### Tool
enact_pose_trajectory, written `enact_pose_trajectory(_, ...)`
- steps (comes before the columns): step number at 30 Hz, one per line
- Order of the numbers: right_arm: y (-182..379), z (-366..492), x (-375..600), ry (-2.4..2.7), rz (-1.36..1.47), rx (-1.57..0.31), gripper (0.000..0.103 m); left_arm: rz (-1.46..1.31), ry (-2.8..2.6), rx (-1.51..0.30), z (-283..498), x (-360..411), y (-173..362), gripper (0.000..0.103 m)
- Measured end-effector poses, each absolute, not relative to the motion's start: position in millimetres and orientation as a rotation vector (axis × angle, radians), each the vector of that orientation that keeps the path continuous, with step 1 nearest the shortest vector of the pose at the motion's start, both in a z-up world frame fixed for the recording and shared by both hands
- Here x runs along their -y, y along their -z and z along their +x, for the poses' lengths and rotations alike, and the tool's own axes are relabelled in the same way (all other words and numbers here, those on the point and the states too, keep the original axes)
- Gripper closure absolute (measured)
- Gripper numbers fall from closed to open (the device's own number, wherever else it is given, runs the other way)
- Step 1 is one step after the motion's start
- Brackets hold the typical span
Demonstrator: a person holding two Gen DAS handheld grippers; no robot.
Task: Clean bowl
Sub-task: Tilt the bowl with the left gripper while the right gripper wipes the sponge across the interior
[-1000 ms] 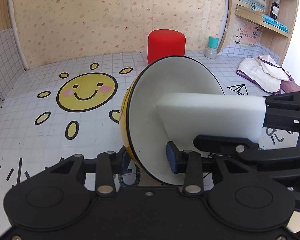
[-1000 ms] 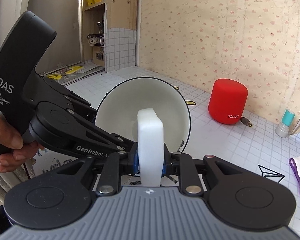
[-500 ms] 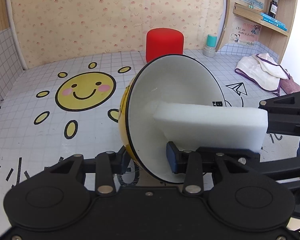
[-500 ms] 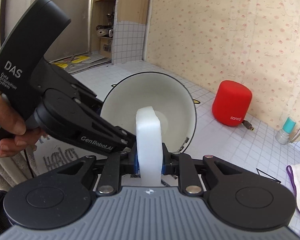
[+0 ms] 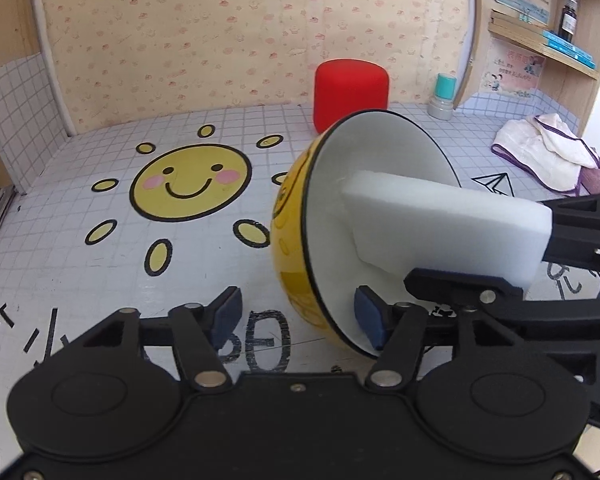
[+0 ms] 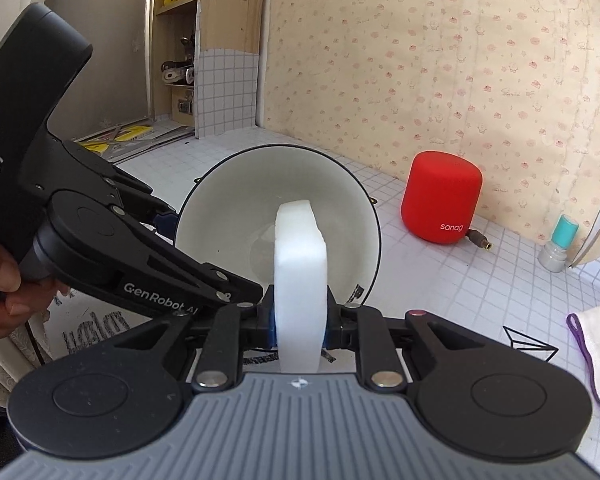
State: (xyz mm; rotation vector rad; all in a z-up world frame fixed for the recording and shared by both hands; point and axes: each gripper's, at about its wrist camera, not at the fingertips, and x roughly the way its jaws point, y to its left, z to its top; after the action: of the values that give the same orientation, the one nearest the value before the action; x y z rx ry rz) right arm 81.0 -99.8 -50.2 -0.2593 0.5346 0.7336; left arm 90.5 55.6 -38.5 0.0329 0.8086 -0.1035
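A bowl (image 5: 300, 240), yellow outside and white inside, is tipped on its side with its mouth to the right. My left gripper (image 5: 300, 316) now stands open; its right pad is inside the rim and its left pad is clear of the yellow wall. My right gripper (image 6: 300, 320) is shut on a white sponge block (image 6: 300, 280), whose far end is pressed into the bowl's white inside (image 6: 240, 220). The sponge (image 5: 440, 224) also shows in the left wrist view, reaching into the bowl from the right.
A red cylindrical speaker (image 5: 352, 92) stands behind the bowl near the wall. A teal-capped bottle (image 5: 442, 96) is beside a wooden shelf unit (image 5: 540, 40). A white cloth (image 5: 548, 152) lies at the right. The table (image 5: 80, 280) has a sun drawing (image 5: 190, 182).
My left gripper has opened: its left pad has pulled away from the bowl's wall. The bowl has shifted right in the left wrist view. The sponge stays inside the bowl.
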Motion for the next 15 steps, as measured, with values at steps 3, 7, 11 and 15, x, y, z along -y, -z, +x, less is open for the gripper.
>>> enact_pose_trajectory(3, 48.4, 80.9, 103.9, -0.743, -0.265, -0.527, 0.082, -0.061, 0.079, -0.795, 84.8, -57.4, 42.3, 0.035)
enact_pose_trajectory(7, 45.8, 80.7, 109.0, -0.782, -0.282, -0.534, 0.081, -0.115, 0.044, -0.752, 78.0, -55.3, 47.0, 0.035)
enact_pose_trajectory(11, 45.1, 77.1, 109.1, -0.808, -0.308, -0.529, 0.081, -0.058, 0.05, -0.759, 81.0, -47.7, 45.8, 0.051)
enact_pose_trajectory(15, 39.9, 75.7, 110.6, -0.822, -0.292, -0.521, 0.08, -0.01, 0.104, -0.786, 86.5, -48.3, 42.1, 0.056)
